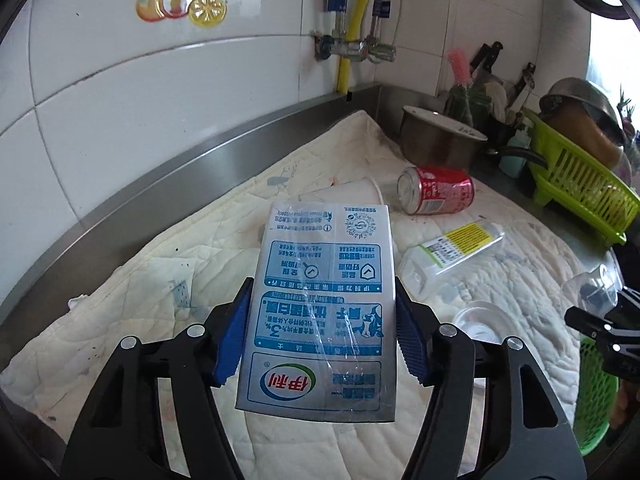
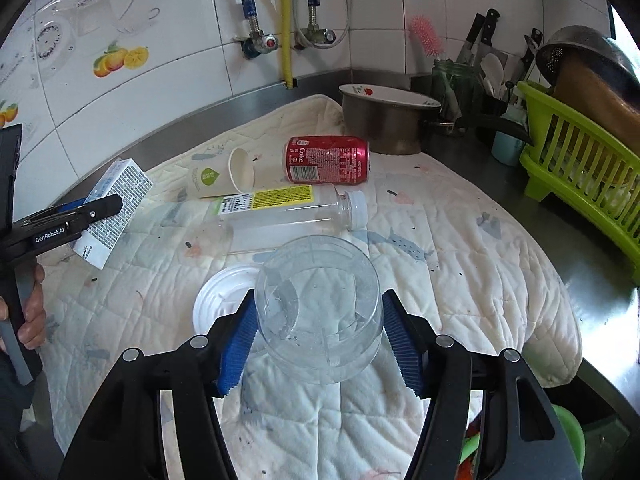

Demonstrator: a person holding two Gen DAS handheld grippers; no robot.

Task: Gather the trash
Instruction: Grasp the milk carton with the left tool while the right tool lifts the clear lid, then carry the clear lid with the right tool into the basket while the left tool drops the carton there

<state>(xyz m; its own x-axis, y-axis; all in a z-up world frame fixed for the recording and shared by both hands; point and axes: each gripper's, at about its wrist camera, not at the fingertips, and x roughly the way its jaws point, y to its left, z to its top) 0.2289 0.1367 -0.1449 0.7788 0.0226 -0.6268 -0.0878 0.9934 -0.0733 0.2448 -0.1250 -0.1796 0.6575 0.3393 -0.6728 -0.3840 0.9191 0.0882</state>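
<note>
The left tool has its two blue pads pressed against the long sides of a milk carton, which it holds lifted above the quilted cloth, black arms spread wide behind. In the right wrist view a bare hand grips its handle, left of the cloth. The right tool clamps a clear plastic container between its blue pads, raised over the same cloth, near its front edge.
</note>
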